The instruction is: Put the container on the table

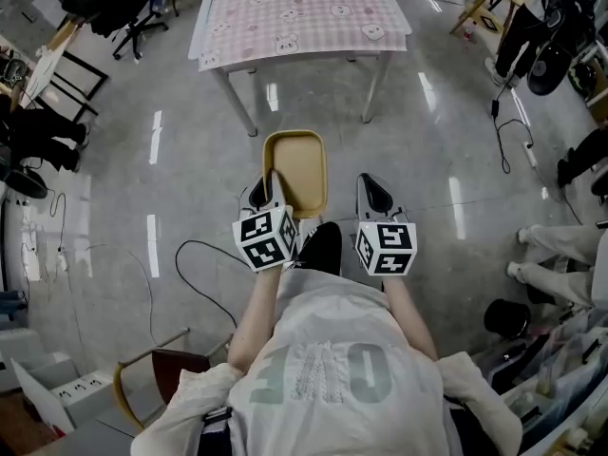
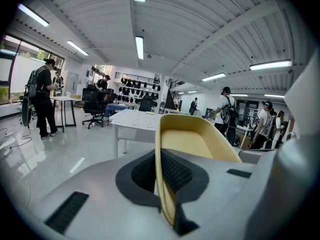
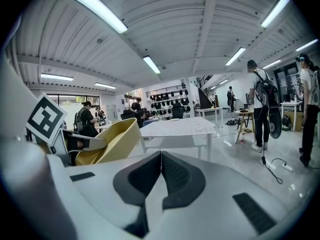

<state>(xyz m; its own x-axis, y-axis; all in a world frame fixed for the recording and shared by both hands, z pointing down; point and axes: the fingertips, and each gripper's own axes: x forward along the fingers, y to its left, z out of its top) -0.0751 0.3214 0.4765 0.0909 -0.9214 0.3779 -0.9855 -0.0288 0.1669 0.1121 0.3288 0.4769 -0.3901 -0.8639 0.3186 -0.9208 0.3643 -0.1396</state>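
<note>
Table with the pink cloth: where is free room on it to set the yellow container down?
The near edge and the middle of the table are bare. Only a small flat thing lies at the far edge. Cables crowd the floor to its right.

The table (image 1: pixel 294 17) runs off the head view's top edge, its far side unseen.

Matt plastic container (image 1: pixel 295 171), glossy floor (image 1: pixel 190 193)

Black cable (image 1: pixel 179 256) on floor (image 1: pixel 114 160); office chair (image 1: pixel 138 22) beyond
</note>
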